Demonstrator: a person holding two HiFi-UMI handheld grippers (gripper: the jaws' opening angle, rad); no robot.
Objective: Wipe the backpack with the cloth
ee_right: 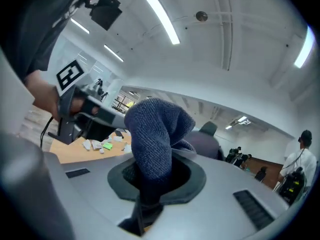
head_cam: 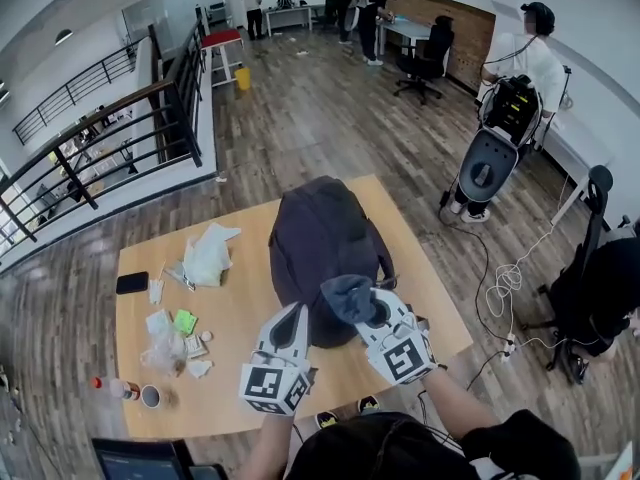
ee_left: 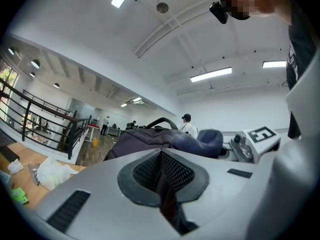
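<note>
**Two hand-held tongs at the near end of a backpack**

The right tongs (head_cam: 372,306) are clamped on a bunched blue-grey cloth (head_cam: 348,295). The cloth bulges up out of the jaws and hangs over the backpack (head_cam: 320,233) at about its 5 o'clock edge; whether it touches is unclear. The left tongs (head_cam: 296,314) have their jaws pressed together, with the tip at the backpack's 6 o'clock edge. Whether any fabric is nipped there cannot be told. The dark backpack lies at the middle of the wooden desk (head_cam: 235,313). On its 9 o'clock side lie a crumpled white bag (head_cam: 208,256), a black phone (head_cam: 131,283) and a green packet (head_cam: 185,321). A cup (head_cam: 150,396) stands near the desk's 7 o'clock corner. Beyond the desk, at 2 o'clock, a person (head_cam: 520,58) stands on the wood floor.
</note>
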